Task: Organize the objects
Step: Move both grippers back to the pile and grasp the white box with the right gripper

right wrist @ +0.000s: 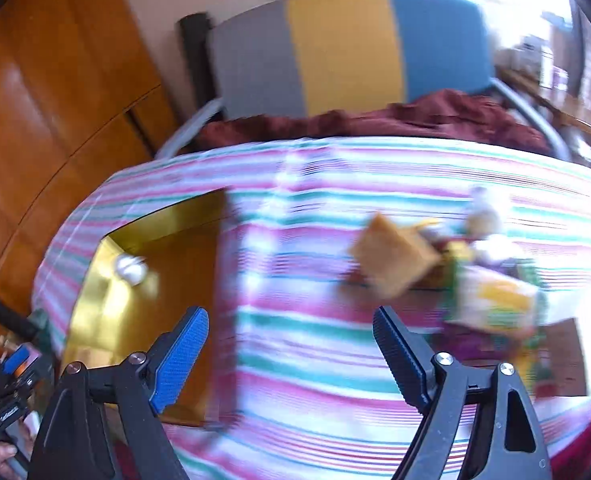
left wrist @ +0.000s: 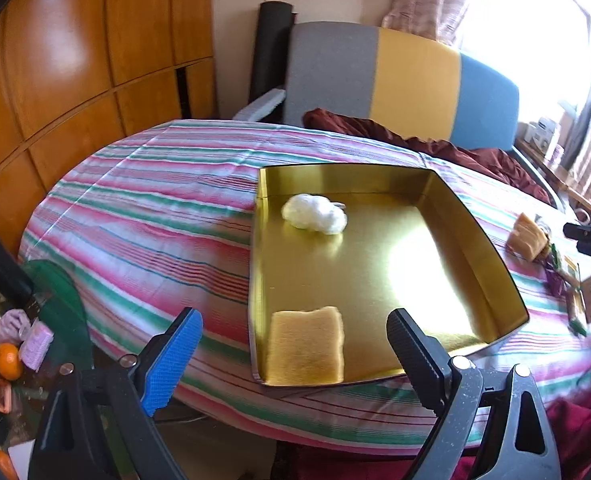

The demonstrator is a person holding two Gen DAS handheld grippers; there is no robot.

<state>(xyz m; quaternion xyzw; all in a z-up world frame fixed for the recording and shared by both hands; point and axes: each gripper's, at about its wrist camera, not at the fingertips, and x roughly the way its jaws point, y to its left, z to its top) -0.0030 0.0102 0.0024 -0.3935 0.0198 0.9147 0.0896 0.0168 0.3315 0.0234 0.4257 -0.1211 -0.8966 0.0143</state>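
Midway through the sorting, by the look of things: gold tray on the striped desk already holding a yellow sponge at its near corner and a white fluffy ball toward the far side. Left tongs wide apart and empty, hanging over the near rim, sponge just ahead at 12 o'clock between the blue pad and the black pad, untouched. Right tongs likewise spread and gripping nothing, over bare striped cloth in a badly blurred view. Still loose on the desk, a second yellow sponge at about 1 o'clock of the right tongs and well apart from them, backed by a jumble of packets too smeared to name. Tray at 10 o'clock of the right tongs. Next move, probably: right tongs out over the loose sponge, pads down either side, a soft squeeze, then across to the tray. Flat sponge likely to need a low approach.
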